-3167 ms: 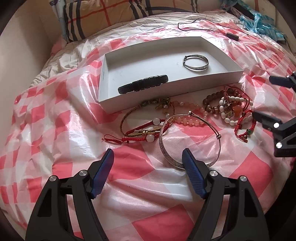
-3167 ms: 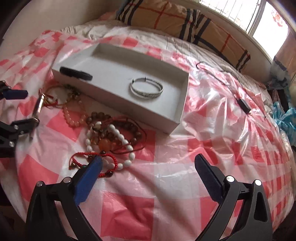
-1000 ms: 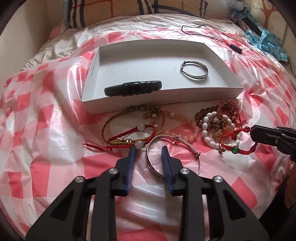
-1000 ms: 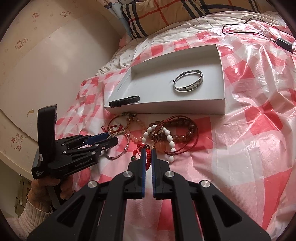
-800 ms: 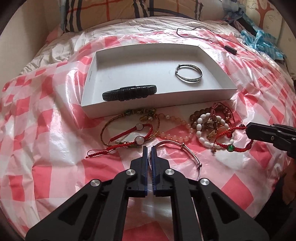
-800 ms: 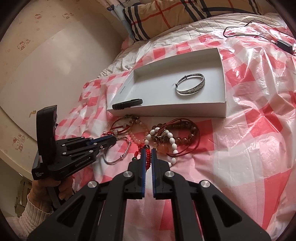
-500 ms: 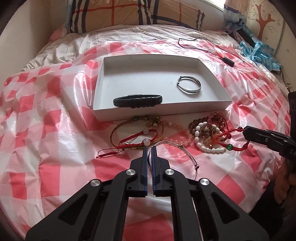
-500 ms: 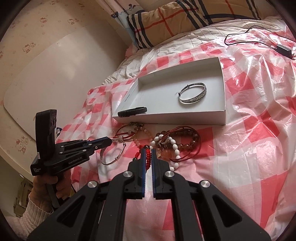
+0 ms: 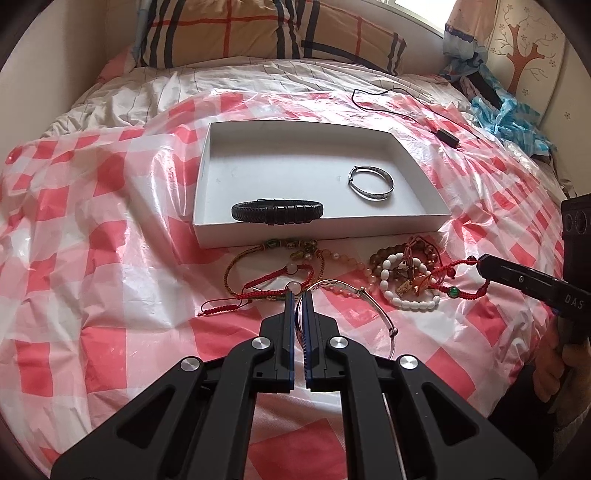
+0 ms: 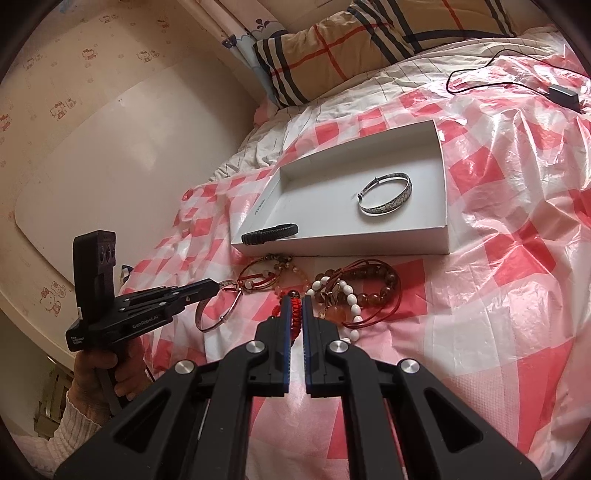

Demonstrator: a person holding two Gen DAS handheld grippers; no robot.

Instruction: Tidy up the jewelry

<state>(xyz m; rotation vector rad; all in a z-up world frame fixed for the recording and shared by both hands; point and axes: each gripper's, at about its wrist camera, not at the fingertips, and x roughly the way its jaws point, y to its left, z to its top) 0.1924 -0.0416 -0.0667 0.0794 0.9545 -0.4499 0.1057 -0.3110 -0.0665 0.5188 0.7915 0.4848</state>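
Note:
A white open box lies on the bed and holds a black braided bracelet and a silver bangle. In front of it lies a heap of bracelets. My left gripper is shut on a thin silver bangle and holds it above the sheet. My right gripper is shut on a red cord bracelet.
A pink-checked plastic sheet covers the bed. A plaid pillow lies at the back. A black cable with an adapter lies behind the box. Blue plastic bags sit far right. A wall stands at the bed's left.
Both grippers have shut, the left on the thin silver bangle, the right on the red cord bracelet. Both have since drawn back and up from the heap with them.

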